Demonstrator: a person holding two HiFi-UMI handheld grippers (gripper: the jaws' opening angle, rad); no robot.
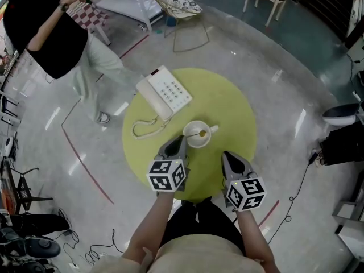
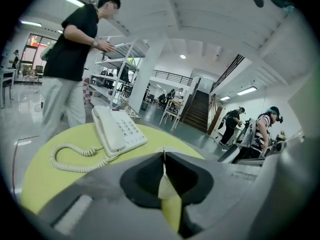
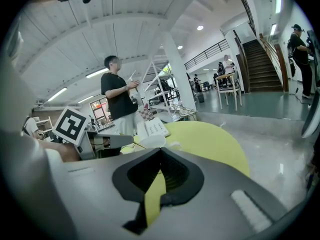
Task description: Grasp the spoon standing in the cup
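A: Biggest first?
B: Polished grey concrete floor (image 1: 273, 56), glossy, with red lines on it. A person (image 1: 45, 27) in a black top and pale trousers stands at the upper left, well away from the table.
A: Table?
B: Round table (image 1: 227, 107) with a matte yellow-green top. On its far left lies a white plastic desk phone (image 1: 165, 91), a rectangular slab with a keypad. Its coiled cord (image 1: 145, 131) loops toward the near side.
A: Cup?
B: A white cup (image 1: 197, 123), round and glazed, sits near the middle of the table just in front of the phone, with its handle pointing right. The spoon (image 1: 202, 133) stands in it, thin and gold-toned, leaning left over the rim.
A: Grippers?
B: Both are grey plastic with dark ribbed pads and a black-and-white marker cube at the back. The left gripper (image 1: 181, 139) is at the cup's left edge, jaws nearly together, pinching the spoon's thin handle, which pokes up above the tips in the left gripper view.
A: Right one?
B: The right gripper (image 1: 226, 155) is at the table's near edge, right of the cup and clear of it. Its jaws are closed tip to tip with nothing between them.
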